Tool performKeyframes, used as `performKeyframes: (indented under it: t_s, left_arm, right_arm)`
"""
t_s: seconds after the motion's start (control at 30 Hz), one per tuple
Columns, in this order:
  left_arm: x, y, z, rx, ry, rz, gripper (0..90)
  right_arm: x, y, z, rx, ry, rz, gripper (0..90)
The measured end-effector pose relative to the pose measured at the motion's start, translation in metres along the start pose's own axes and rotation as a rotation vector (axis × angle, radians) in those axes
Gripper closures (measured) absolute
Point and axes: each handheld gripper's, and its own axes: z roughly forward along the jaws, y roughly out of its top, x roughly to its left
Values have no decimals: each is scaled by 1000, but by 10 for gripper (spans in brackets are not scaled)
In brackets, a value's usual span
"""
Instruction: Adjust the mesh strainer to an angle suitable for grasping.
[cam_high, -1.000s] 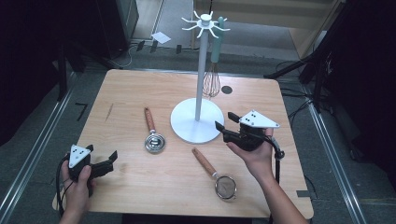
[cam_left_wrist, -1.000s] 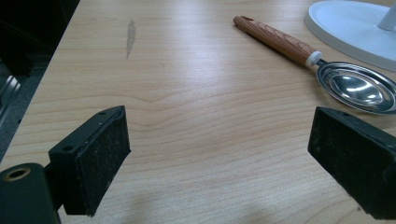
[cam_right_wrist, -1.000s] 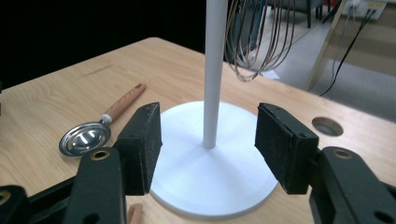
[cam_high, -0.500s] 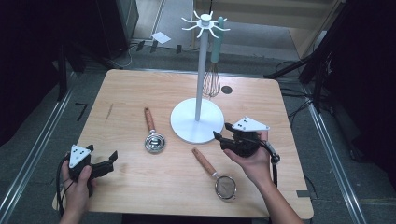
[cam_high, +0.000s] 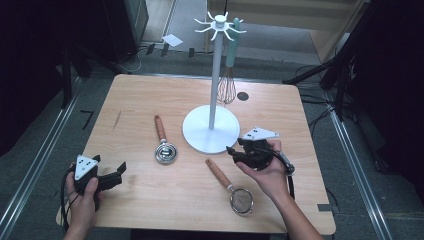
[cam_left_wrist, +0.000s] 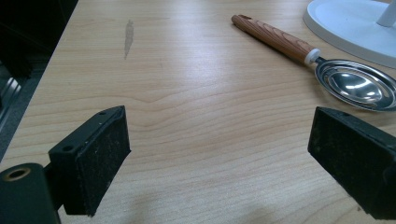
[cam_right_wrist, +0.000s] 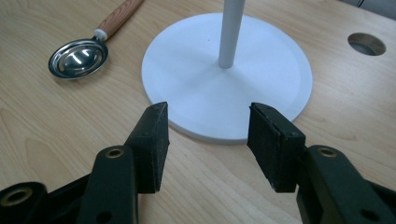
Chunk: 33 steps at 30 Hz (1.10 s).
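Note:
A white utensil stand (cam_high: 209, 131) rises mid-table, and a teal-handled whisk (cam_high: 228, 86) hangs from its top hooks. A wooden-handled metal scoop (cam_high: 164, 150) lies left of the base. A wooden-handled strainer (cam_high: 241, 200) lies toward the front. My right gripper (cam_high: 233, 153) hovers just right of the base's front edge, pointing left. In the right gripper view the right gripper (cam_right_wrist: 208, 144) faces the stand base (cam_right_wrist: 224, 79). Its jaws have just been closing, stand half apart and hold nothing. My left gripper (cam_high: 114, 175) rests at the front left, wide open and empty, and in its own view faces the scoop (cam_left_wrist: 352, 86).
A round hole (cam_high: 243, 96) pierces the table behind the stand. Dark racks, cables and metal floor rails surround the table. A hand holds each gripper near the front edge. Bare wood lies between the left gripper (cam_left_wrist: 224, 158) and the scoop.
The right gripper has drifted slightly left and toward the front, ending close to the stand base's front right rim. The left hand and the utensils have not moved.

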Motion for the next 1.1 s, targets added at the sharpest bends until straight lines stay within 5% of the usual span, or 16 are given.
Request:
performKeyframes:
  t_s: [0.13,0.83,1.1]
  left_arm:
    - [0,0,0,0,-1,0,61]
    - [0,0,0,-1,-2,-2,61]
    - [0,0,0,-2,-4,-4,61]
  right_arm:
    - [2,1,5,63,10,4,533]
    - [18,-9,15,221,71,2,633]
    - [33,-25,22,274,103,-4,572]
